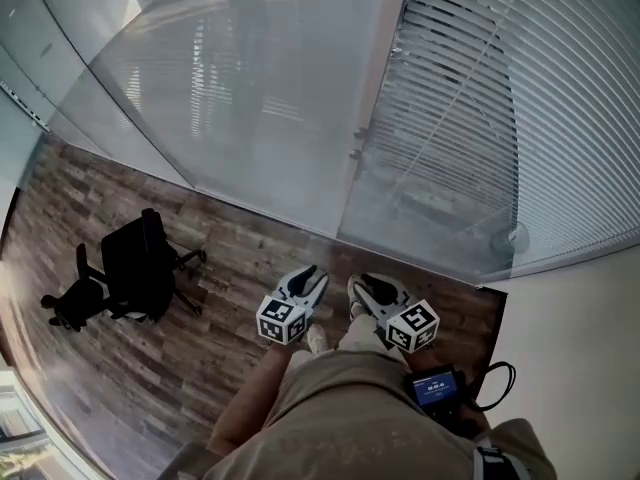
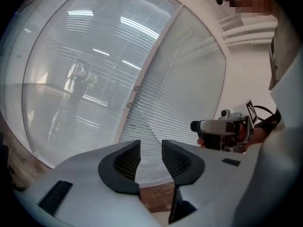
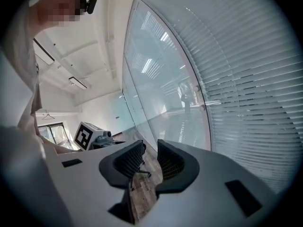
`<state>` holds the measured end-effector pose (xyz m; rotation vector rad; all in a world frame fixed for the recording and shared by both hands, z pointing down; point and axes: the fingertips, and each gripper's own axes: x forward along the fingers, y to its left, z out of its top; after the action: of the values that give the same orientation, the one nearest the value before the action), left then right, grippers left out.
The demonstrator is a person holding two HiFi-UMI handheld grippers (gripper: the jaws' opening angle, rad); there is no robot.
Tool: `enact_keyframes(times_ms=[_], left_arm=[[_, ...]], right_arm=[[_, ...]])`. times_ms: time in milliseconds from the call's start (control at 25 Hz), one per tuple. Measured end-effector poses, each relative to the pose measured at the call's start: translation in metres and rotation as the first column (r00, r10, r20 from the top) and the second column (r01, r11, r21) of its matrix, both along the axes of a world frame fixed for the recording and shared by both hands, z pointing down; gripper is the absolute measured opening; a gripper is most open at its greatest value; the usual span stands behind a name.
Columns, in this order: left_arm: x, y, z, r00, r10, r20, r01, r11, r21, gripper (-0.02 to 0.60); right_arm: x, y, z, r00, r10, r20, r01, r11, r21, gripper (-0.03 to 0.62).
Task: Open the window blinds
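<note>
The blinds [image 1: 520,118] hang lowered over the window on the right of my head view, slats running side to side, and a thin wand [image 1: 455,98] slants down in front of them. Along their left edge a pale post [image 1: 385,78] joins them to a glass wall [image 1: 250,98] that carries on to the left. Both claws sit low in front of me, well short of the blinds. The left gripper [image 1: 308,280] is released: its own view shows the jaws apart with only slats and a strip of floor in the gap. The right gripper [image 1: 365,288] is released too, jaws apart with nothing between them. Below them is my trouser leg [image 1: 340,398]. A black office chair [image 1: 135,268] stands on the wood floor [image 1: 230,258] near its left edge, close to the glass.
</note>
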<state>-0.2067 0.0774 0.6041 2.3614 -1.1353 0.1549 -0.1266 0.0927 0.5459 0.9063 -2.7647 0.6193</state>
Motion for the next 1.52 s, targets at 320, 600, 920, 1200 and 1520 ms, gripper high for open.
enact_keyframes(times_ms=[320, 600, 920, 1200, 1520], left_arm=[[0.010, 0.078, 0.022, 0.996, 0.089, -0.001, -0.089, 0.996, -0.026, 0.137], [0.032, 0.122, 0.013, 0.992, 0.121, 0.017, -0.121, 0.992, -0.021, 0.137], [0.073, 0.188, -0.004, 0.991, 0.126, 0.047, -0.126, 0.992, -0.007, 0.137], [0.145, 0.294, -0.001, 0.986, 0.158, 0.049, -0.157, 0.987, -0.029, 0.137], [0.204, 0.444, -0.005, 0.991, 0.130, 0.018, -0.129, 0.991, -0.032, 0.137]], right_arm=[[0.010, 0.081, 0.016, 0.998, 0.060, -0.007, -0.060, 0.998, -0.022, 0.103], [0.039, 0.115, 0.004, 0.994, 0.106, 0.038, -0.107, 0.994, 0.016, 0.103], [0.088, 0.192, -0.007, 0.991, 0.119, 0.065, -0.121, 0.992, 0.032, 0.103], [0.174, 0.303, -0.008, 0.982, 0.177, 0.062, -0.179, 0.984, 0.023, 0.103], [0.223, 0.448, 0.000, 0.985, 0.161, 0.061, -0.160, 0.987, -0.016, 0.103]])
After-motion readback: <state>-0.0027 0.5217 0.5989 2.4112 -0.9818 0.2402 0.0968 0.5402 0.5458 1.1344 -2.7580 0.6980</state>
